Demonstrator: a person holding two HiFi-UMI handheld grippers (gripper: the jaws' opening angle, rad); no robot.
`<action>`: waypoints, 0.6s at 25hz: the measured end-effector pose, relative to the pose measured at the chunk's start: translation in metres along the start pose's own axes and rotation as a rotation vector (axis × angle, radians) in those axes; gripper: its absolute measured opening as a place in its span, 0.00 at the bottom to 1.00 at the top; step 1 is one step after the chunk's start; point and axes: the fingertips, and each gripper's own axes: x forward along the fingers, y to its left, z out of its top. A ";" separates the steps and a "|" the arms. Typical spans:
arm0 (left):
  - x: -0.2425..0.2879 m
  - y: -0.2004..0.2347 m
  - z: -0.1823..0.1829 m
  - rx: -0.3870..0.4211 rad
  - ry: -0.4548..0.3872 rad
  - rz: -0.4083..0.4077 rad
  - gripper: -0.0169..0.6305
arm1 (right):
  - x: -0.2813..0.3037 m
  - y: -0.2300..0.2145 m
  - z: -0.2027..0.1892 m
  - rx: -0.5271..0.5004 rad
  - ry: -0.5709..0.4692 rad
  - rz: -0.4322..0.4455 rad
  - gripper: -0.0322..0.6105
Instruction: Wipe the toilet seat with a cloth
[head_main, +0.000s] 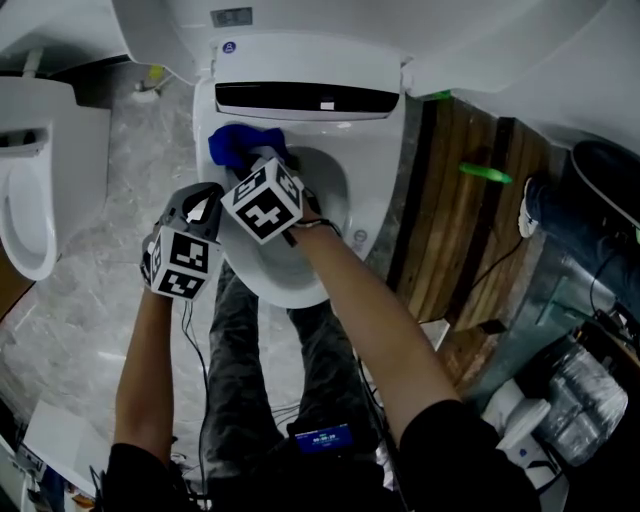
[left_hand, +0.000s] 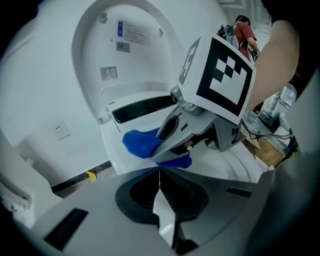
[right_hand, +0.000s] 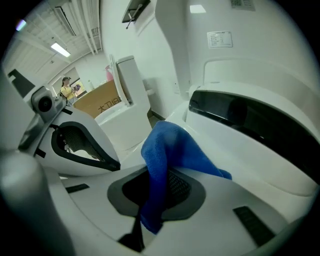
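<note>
R gripper (right_hand: 150, 202): jaws pinching blue cloth (right_hand: 167, 150), with a fold clamped between the pads and the rest bunched out past the tips. In head view R gripper (head_main: 255, 160) sits upper centre-left, tips down on the cloth (head_main: 240, 143).

Cloth pos: rear-left of toilet seat (head_main: 375, 190), just under the dark band at the hinge end. It touches the seat as far as I can tell; contact patch is hidden by the gripper.

L gripper (left_hand: 160, 180): jaws pressed together, nothing between them. In head view L gripper (head_main: 205, 205) hangs just beside R, over the seat's left edge, not touching the cloth. L gripper view shows the cloth (left_hand: 142, 142) mid-frame under R's nose. Lid (left_hand: 125, 50) is up, filling the upper left.

Step, imo: wipe is under way at the rear-left section. Rest of the ring (right side, front) looks not yet covered, can't confirm.

Next move needs:
- firm pinch so the cloth doesn't slip out
- light downward press, cloth flat on seat
- sweep along the ring toward the front, following the curve
- L stays clear of R's path
</note>
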 end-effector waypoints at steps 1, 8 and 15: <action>-0.002 -0.002 -0.003 -0.001 0.005 0.003 0.05 | -0.001 0.003 -0.002 0.003 -0.003 0.008 0.13; -0.019 -0.022 -0.009 -0.001 0.018 0.038 0.05 | -0.035 0.022 -0.018 0.026 -0.048 0.044 0.13; -0.049 -0.066 0.028 0.035 0.013 0.042 0.05 | -0.114 0.030 -0.037 0.064 -0.068 0.046 0.13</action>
